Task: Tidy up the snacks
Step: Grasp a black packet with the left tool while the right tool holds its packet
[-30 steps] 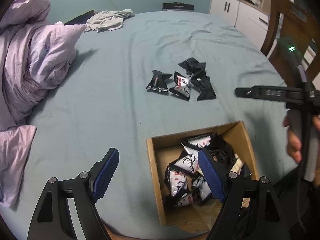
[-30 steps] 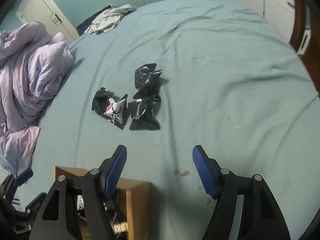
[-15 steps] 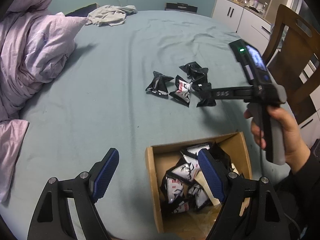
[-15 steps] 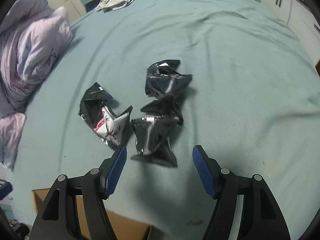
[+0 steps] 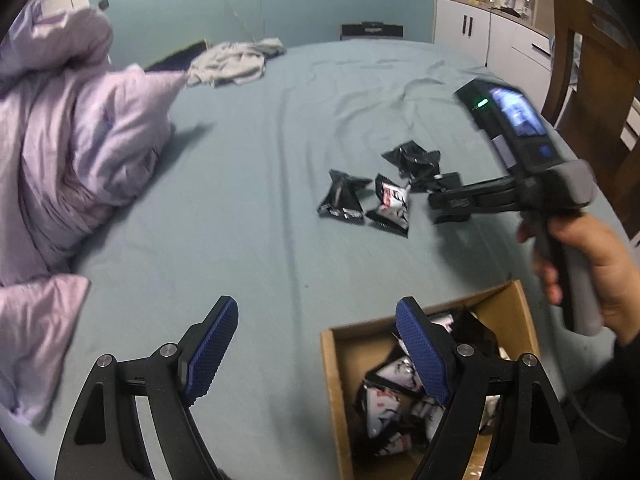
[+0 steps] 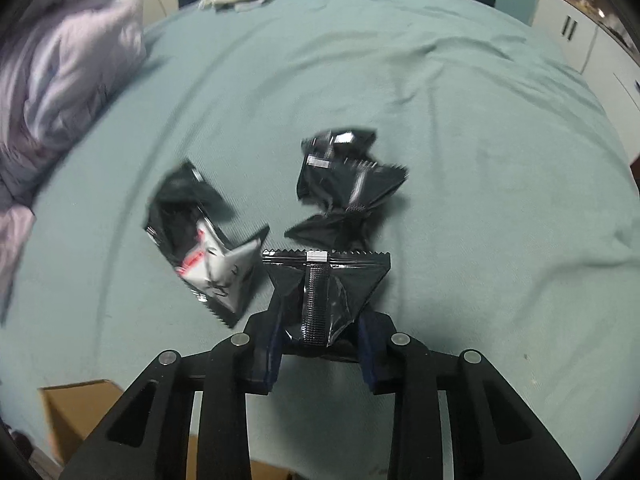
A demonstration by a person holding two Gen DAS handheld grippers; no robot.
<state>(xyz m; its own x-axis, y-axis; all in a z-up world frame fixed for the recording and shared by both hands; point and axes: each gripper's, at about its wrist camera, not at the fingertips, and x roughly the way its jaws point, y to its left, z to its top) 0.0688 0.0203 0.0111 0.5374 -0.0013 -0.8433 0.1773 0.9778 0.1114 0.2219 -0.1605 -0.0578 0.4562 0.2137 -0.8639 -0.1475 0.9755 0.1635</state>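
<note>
My right jaws had just been closing and clamped a black snack packet at its lower end, over the middle of the bed. Three more packets lay just beyond it on the sheet. My left jaws stood wide apart, grasping nothing, above the near edge of the bed beside the cardboard box, which held several packets.
</note>
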